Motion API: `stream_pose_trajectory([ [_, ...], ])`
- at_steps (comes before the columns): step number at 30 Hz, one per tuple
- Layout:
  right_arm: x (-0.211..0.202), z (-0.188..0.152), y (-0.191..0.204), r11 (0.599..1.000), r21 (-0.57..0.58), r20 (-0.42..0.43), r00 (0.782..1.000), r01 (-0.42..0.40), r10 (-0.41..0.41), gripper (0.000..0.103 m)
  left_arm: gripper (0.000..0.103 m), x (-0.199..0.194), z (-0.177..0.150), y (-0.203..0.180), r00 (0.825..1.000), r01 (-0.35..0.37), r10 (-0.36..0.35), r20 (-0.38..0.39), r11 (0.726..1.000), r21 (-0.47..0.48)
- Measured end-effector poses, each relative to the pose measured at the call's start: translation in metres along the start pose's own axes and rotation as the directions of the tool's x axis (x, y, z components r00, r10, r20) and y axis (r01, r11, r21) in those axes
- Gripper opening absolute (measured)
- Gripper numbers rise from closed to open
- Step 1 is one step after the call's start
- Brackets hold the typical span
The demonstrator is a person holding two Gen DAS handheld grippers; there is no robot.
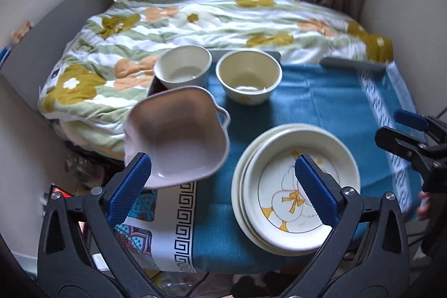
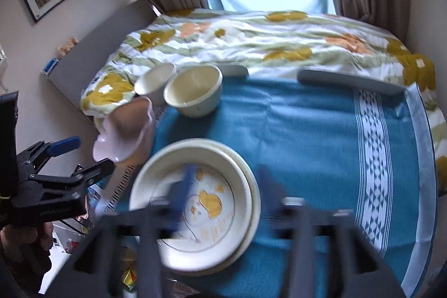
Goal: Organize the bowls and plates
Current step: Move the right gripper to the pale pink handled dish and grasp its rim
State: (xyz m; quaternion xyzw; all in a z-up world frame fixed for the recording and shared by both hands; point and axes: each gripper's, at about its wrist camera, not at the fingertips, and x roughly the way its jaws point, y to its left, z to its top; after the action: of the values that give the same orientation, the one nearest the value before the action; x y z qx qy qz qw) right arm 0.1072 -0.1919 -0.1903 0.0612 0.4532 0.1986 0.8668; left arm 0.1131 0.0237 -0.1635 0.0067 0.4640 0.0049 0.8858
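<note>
A pink square bowl with handles tilts in the air at the table's left edge, its near rim against the left finger of my open left gripper; whether it is held I cannot tell. It also shows in the right wrist view. A stack of cream plates with a goose picture lies on the blue cloth, below my blurred, open right gripper. Two cream bowls stand at the table's far side.
A blue tablecloth covers the table. A bed with a flowered quilt lies beyond it, against curtains. Grey chair backs stand at the far edge. Clutter lies on the floor at the left.
</note>
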Motion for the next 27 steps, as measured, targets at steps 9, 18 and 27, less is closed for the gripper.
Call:
stream_pose_trajectory([
  [9, 0.032, 0.038, 0.045, 0.985, -0.115, -0.063, 0.991, -0.126, 0.120, 0.103, 0.102, 0.005, -0.001, 0.104, 0.997, 0.067, -0.070, -0.009, 0.976, -0.206],
  [18, 0.122, 0.043, 0.091, 0.992, -0.041, -0.172, 0.979, -0.118, 0.110, 0.103, 0.079, 0.077, -0.018, 0.156, 0.969, 0.179, -0.217, -0.118, 0.947, -0.268],
  [27, 0.186, 0.036, 0.107, 0.994, -0.009, -0.303, 0.948, -0.108, 0.100, 0.062, 0.051, 0.124, -0.016, 0.170, 0.939, 0.254, -0.305, -0.156, 0.925, -0.282],
])
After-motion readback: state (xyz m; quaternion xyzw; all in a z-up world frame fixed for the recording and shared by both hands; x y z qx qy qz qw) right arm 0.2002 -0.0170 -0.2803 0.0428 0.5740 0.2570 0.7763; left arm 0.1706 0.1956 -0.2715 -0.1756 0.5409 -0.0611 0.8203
